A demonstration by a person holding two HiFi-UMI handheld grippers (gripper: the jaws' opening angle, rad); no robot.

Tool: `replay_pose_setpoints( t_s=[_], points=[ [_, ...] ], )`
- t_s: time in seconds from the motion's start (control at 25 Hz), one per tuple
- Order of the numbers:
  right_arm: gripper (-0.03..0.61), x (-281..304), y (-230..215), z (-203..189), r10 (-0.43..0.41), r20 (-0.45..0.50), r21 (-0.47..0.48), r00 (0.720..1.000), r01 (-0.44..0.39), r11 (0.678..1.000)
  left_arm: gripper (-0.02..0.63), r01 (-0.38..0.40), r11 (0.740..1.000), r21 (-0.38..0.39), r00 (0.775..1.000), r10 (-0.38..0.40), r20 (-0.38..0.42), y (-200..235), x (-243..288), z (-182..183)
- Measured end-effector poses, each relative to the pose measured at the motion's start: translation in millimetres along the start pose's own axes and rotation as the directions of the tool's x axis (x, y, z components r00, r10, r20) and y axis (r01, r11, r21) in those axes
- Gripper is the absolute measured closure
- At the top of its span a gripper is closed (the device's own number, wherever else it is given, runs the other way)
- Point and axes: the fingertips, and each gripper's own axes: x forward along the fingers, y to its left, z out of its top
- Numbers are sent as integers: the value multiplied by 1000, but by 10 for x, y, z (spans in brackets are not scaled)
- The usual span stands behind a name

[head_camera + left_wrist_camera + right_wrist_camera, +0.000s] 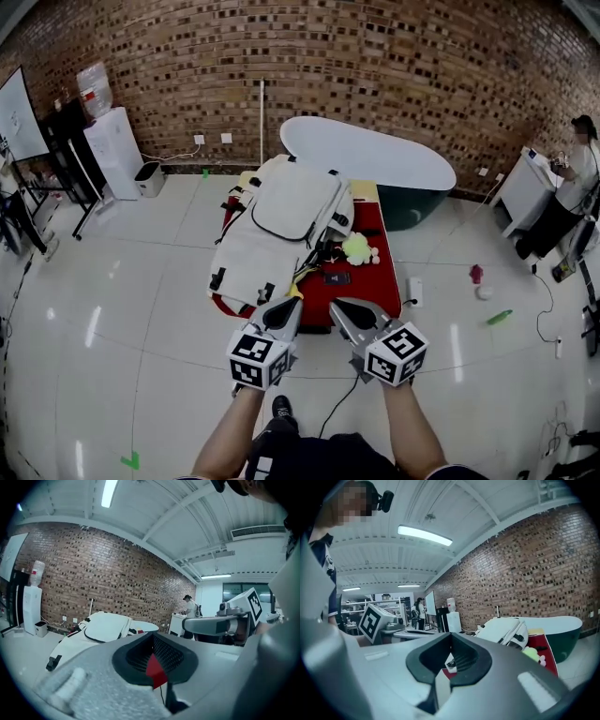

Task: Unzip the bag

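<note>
Because the cream backpack (281, 225) is soft fabric and looks only loosely filled, it will likely sag and slide rather than resist a pull. To my judgement one jaw pair should pinch the cloth beside the zip while the other takes the slider. The dark zip line (284, 236) curves round the front panel; its pull is too small to make out.

Both tools are clenched on nothing: the left tongs (292, 305) and the right tongs (337, 305) show their jaws drawn together, with only scenery visible through the pad openings.

The backpack lies flat on a red-topped low table (375, 277), ahead of both tongs and untouched, more before the left pair than the right. A yellow-green plush toy (356, 248) sits beyond the right tongs' tips.
</note>
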Motion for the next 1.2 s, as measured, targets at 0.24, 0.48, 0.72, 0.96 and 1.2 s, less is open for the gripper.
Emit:
replay_pose_setpoints(
  t_s=[0.24, 0.48, 0.72, 0.96, 1.2],
  points=[
    [574, 342, -249, 38, -98, -29, 20, 995, 99, 995, 612, 39, 999, 11, 998, -39, -39, 468, 461, 93],
    [574, 575, -669, -16, -147, -50, 37, 988, 149, 988, 612, 59, 998, 16, 993, -57, -98, 751, 1020, 33],
    [574, 878, -1149, -81, -146, -74, 29, 987, 148, 989, 611, 20, 1000, 9, 985, -18, -174, 1039, 1597, -142],
    [574, 1077, -1617, -91, -113, -76, 65, 991, 118, 991, 546, -88, 996, -8, 955, 82, -286, 1305, 2147, -476],
    [574, 1230, -1937, -146, -59, -82, 94, 995, 67, 993, 505, -213, 977, 15, 909, 204, -365, 1544, 2445, -684]
  ],
)
